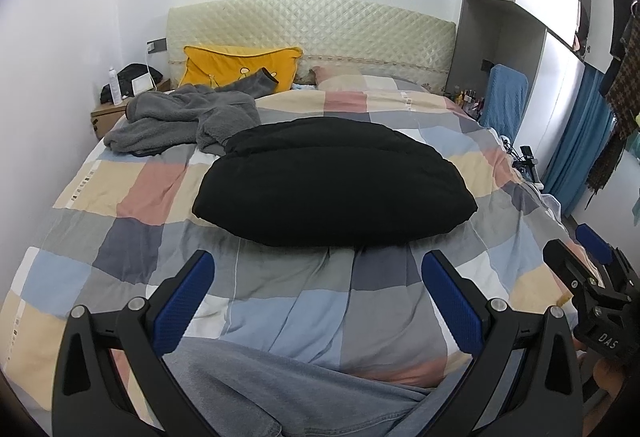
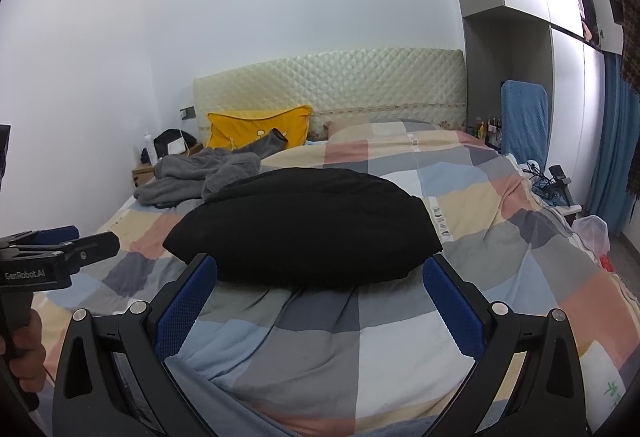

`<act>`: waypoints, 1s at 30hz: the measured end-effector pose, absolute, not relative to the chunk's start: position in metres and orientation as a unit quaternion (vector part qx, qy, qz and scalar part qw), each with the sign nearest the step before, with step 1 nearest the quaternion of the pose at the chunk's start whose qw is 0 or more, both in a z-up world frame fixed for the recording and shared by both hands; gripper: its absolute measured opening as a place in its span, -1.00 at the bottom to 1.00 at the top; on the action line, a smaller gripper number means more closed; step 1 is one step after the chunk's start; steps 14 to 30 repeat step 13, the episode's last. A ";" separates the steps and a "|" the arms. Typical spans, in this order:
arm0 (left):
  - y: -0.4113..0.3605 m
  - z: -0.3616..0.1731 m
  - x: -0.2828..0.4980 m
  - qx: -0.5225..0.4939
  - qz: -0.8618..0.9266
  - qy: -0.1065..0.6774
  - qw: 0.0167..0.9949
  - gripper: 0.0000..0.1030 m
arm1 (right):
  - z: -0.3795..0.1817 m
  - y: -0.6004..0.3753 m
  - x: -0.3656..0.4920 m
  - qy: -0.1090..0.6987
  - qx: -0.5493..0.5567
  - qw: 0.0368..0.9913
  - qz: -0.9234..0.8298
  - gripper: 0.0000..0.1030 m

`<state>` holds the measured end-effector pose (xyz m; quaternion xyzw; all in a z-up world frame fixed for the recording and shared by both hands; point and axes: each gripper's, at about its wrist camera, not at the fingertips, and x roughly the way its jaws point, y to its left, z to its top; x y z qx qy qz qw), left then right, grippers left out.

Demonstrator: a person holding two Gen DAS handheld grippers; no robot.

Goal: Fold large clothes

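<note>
A folded black garment is laid mid-bed on the checkered duvet. A crumpled gray fleece is seen beyond. The left gripper and right gripper are held released, grasping nothing.
</note>
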<state>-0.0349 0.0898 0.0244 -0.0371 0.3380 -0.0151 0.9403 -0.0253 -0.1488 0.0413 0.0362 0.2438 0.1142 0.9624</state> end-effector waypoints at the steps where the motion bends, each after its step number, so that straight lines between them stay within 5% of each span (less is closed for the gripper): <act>1: 0.090 0.024 -0.035 -0.038 -0.016 0.338 0.940 1.00 | 0.042 -0.149 -0.026 0.243 0.036 0.963 0.113 1.00; 30: 0.090 0.024 -0.034 -0.039 -0.015 0.341 0.939 1.00 | 0.043 -0.150 -0.026 0.243 0.036 0.963 0.113 1.00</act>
